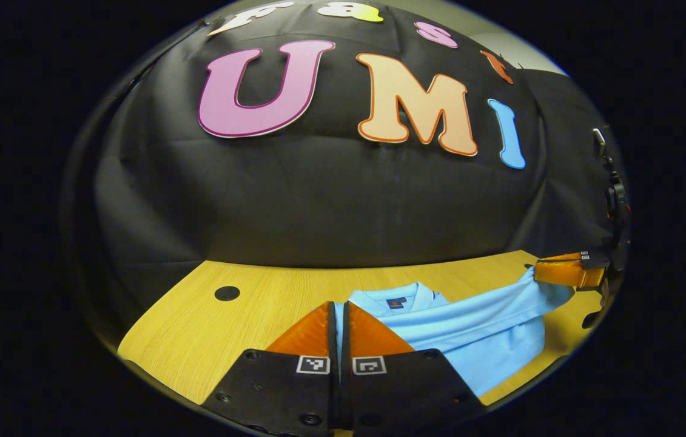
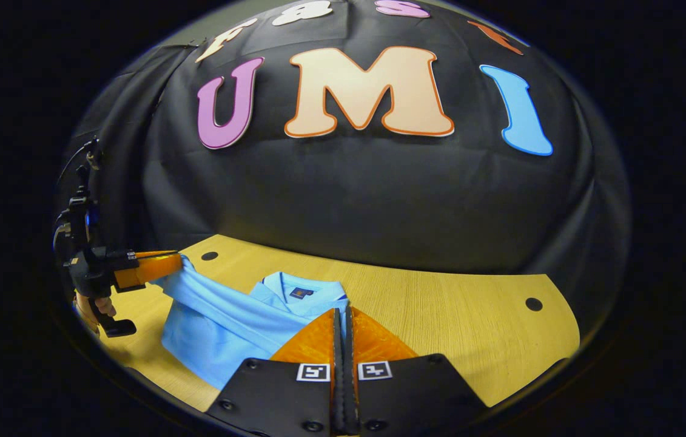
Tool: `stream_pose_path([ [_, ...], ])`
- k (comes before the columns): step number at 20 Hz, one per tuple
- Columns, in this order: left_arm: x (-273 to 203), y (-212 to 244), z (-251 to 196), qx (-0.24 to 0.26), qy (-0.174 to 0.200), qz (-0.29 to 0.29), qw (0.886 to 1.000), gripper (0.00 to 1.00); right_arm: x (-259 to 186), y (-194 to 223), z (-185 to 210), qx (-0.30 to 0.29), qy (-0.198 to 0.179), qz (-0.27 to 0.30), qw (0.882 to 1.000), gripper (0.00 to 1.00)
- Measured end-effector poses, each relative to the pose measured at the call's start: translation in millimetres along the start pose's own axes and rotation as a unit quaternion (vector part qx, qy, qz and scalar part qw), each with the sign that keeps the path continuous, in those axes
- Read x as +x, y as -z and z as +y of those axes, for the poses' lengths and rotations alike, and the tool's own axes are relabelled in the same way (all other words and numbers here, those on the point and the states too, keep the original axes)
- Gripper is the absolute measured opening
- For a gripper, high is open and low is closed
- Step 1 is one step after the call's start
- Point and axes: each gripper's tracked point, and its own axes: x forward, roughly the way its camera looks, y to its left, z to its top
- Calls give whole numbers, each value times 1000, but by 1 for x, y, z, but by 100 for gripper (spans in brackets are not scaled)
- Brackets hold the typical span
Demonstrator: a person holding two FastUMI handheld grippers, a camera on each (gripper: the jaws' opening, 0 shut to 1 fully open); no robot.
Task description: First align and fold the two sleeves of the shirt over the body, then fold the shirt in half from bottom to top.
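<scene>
A light blue polo shirt (image 1: 470,334) lies on the wooden table (image 1: 245,328), collar (image 1: 403,300) toward the booth wall. In the left gripper view my left gripper (image 1: 338,312) is shut, with a strip of blue cloth pinched between its fingers. Far right in that view, my right gripper (image 1: 537,274) is shut on a lifted edge of the shirt, pulling the fabric taut above the table. In the right gripper view my right gripper (image 2: 341,318) is shut over the shirt (image 2: 215,321). The left gripper (image 2: 178,262), held by a hand (image 2: 91,309), grips a raised corner.
The black cloth wall (image 1: 330,200) stands just behind the table. The tabletop has round dark holes (image 1: 227,293) near its back corners (image 2: 534,303). Bare wood stretches to the right of the shirt in the right gripper view (image 2: 470,328).
</scene>
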Motion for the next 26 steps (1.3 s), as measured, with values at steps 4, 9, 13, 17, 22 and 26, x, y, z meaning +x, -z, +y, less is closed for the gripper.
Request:
stream_pose_path([
  [4,34,4,7,5,-17,7,1000,0,37,6,-7,-6,18,5,1000,3],
  [9,63,26,12,27,-38,32,998,0,65,19,-16,-8,36,14,999,1],
  [13,70,35,15,34,-72,32,996,0,73,27,-19,-8,40,13,999,8],
  [17,58,32,24,28,-100,32,994,29,62,20,-23,-44,43,3,998,76],
  [22,33,12,28,47,-115,-2,992,97,45,4,-15,-52,36,-27,998,100],
  [26,14,6,20,44,-104,-13,993,97,28,-3,-15,-50,39,-43,997,99],
])
